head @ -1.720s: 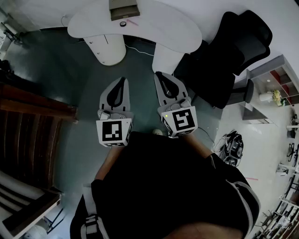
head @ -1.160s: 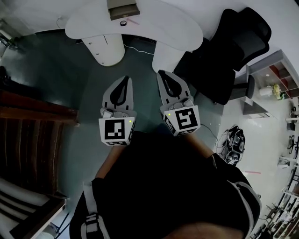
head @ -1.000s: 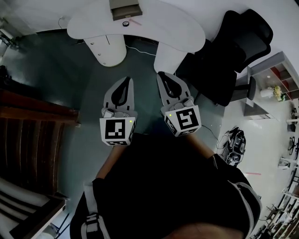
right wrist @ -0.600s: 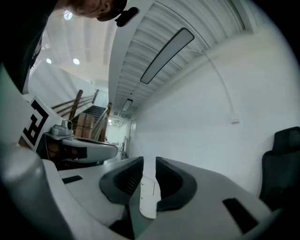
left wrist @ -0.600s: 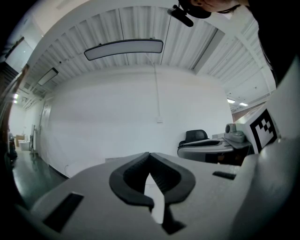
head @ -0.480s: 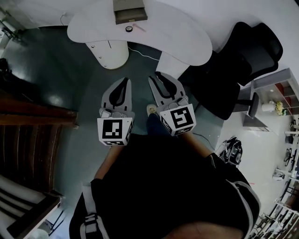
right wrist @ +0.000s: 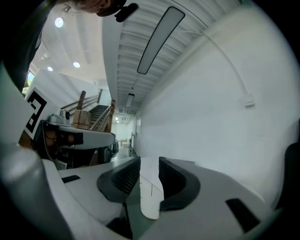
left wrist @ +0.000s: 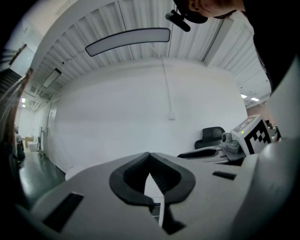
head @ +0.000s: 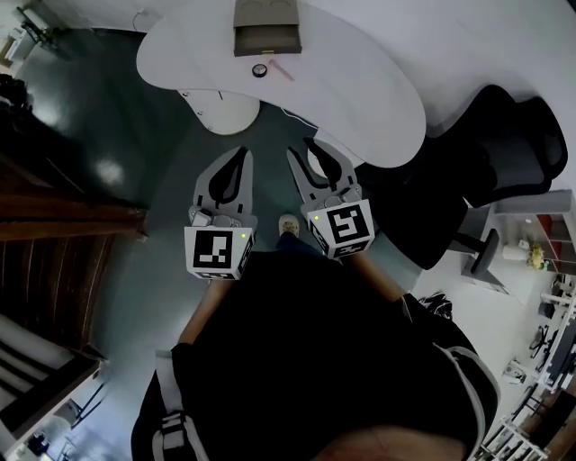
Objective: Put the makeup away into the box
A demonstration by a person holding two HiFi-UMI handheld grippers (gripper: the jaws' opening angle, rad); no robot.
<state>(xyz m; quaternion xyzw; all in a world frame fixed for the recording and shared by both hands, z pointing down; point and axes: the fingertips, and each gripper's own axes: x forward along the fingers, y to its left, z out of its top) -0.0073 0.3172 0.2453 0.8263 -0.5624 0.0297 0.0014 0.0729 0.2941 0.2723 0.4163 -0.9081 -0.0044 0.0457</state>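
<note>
On a white curved table [head: 360,63] stand an open grey-brown box [head: 266,25], a small round makeup pot [head: 259,70] and a pink stick [head: 281,70] just in front of it. Both grippers are held level over the floor, short of the table edge. My left gripper [head: 238,155] is shut and empty; its tips meet in the left gripper view [left wrist: 149,154]. My right gripper [head: 304,149] is opening; a gap shows between its pads [right wrist: 149,165] and nothing is in it.
A black office chair [head: 504,153] stands right of the table. Dark wooden stairs [head: 54,225] run along the left. The table's white pedestal [head: 229,112] is ahead of the left gripper. A shelf unit [head: 531,239] is at far right. My shoe [head: 289,225] shows between the grippers.
The table has drawn closer as I walk toward it with both grippers. The right gripper's jaws, shut a second ago, have parted. The left gripper stays shut.
</note>
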